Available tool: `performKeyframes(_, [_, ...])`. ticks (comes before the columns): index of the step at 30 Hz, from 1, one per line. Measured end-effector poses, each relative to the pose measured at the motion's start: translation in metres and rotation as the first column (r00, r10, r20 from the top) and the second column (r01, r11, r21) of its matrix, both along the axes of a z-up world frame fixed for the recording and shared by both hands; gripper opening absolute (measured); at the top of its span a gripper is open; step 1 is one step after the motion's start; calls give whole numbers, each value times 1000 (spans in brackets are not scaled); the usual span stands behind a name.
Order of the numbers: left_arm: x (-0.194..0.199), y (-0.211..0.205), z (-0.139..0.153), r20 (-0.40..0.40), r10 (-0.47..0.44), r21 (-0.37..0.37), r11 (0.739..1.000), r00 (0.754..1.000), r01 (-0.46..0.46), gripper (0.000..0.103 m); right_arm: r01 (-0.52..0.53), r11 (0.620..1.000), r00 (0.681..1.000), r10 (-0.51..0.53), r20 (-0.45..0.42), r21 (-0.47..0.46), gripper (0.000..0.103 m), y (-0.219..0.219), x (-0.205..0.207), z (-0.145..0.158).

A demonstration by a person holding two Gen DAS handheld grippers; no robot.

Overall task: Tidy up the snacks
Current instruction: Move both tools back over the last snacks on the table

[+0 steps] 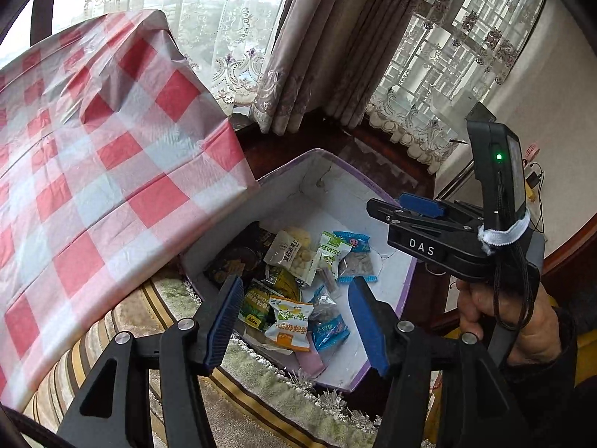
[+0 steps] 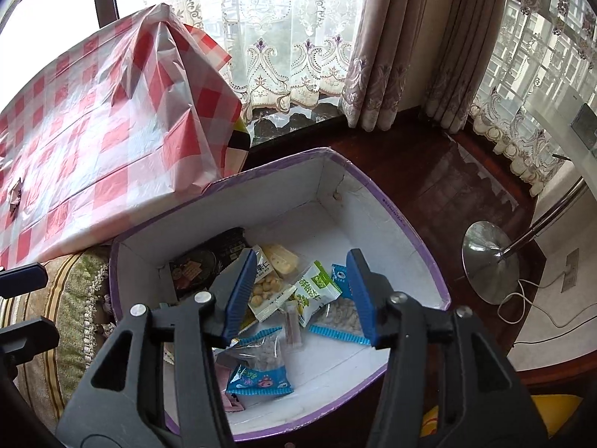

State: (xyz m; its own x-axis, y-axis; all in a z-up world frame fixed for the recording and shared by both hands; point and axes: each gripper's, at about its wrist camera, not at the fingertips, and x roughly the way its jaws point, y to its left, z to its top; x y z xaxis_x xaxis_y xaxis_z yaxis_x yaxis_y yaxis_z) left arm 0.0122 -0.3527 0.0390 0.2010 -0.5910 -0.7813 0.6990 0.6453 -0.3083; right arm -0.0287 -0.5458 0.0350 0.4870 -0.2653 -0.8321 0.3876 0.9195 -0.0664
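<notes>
A purple-rimmed white box (image 1: 406, 291) (image 2: 403, 231) sits beside the table and holds several snack packets: a nut pack (image 1: 289, 255) (image 2: 263, 285), a green-white pack (image 1: 330, 255) (image 2: 317, 289), blue packs (image 1: 330, 330) (image 2: 259, 379), an orange-white pack (image 1: 289, 321) and a dark pack (image 1: 233, 261) (image 2: 203, 265). My left gripper (image 1: 294, 321) hovers open and empty above the box's near side. My right gripper (image 2: 300, 295) hovers open and empty above the box's middle; it also shows in the left wrist view (image 1: 406, 209).
A table under a red-and-white checked cloth (image 1: 93, 156) (image 2: 97, 138) stands left of the box. A striped, fringed cushion (image 1: 261, 392) (image 2: 71, 298) lies beneath. Dark wood sill, lace curtains (image 2: 280, 37) behind. A chrome lamp base (image 2: 490, 261) stands at right.
</notes>
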Motion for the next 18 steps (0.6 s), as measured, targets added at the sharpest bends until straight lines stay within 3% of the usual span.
performKeyframes(8, [2, 9, 2, -4, 27, -4, 1000, 1000, -27, 60, -29, 999, 1000, 29, 11, 13, 57, 11, 5, 1])
performKeyframes(18, [23, 37, 2, -8, 132, -9, 991, 991, -132, 60, -112, 993, 993, 111, 24, 34, 62, 43, 18, 5])
